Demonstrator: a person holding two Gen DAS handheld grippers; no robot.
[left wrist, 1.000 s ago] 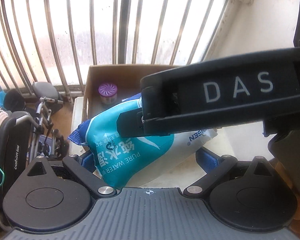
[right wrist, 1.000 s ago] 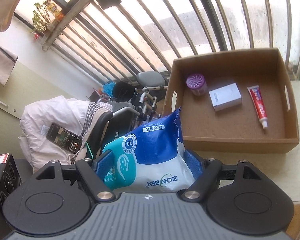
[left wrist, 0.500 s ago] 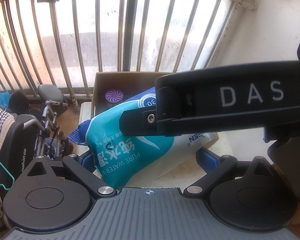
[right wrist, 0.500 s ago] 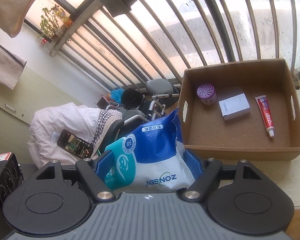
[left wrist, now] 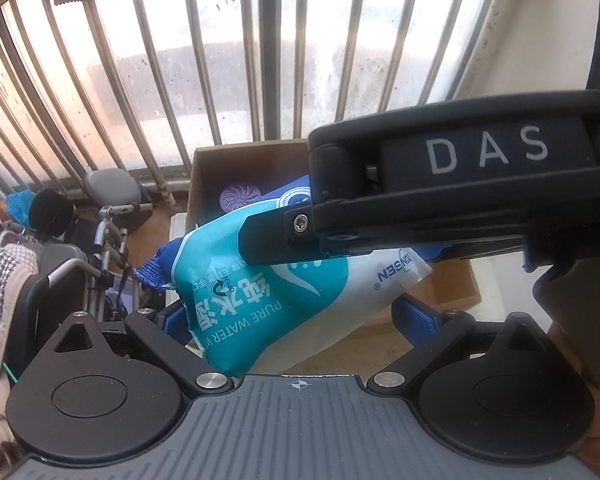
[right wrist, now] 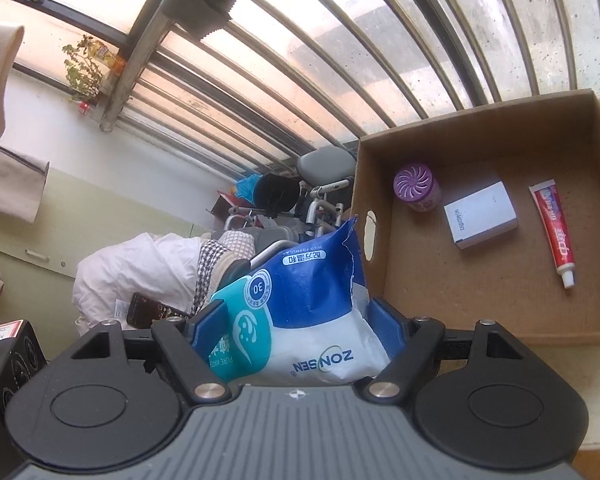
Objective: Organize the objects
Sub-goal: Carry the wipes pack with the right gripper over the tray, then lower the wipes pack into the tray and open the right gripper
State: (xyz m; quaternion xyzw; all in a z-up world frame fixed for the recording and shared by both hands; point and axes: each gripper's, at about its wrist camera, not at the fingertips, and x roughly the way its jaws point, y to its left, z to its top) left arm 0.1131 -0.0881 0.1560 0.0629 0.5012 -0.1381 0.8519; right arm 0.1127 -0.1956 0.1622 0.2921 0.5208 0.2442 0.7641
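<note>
From the left gripper's (left wrist: 296, 316) camera, a soft pack of wet wipes (left wrist: 268, 300) fills the middle: teal front with white lettering, a blue crimped end poking left, a white end to the right. The blue pads (left wrist: 418, 320) sit at its sides and seem to pinch it, though the contact is partly hidden. The right gripper (left wrist: 284, 236) crosses above and clamps the same pack. Behind stands a cardboard box (left wrist: 208, 176) on a pale table (left wrist: 178, 228), under a barred window (left wrist: 260, 60).

From the right gripper's camera, the pack stands squeezed between the two blue pads (right wrist: 384, 328), held just beside the box's near left corner. In the box lie a purple-lidded jar (right wrist: 416, 186), a small white carton (right wrist: 480, 214) and a toothpaste tube (right wrist: 554, 234). Left of it, a wheelchair (right wrist: 316, 192) and a white quilted coat (right wrist: 136, 268) crowd the corner.
</note>
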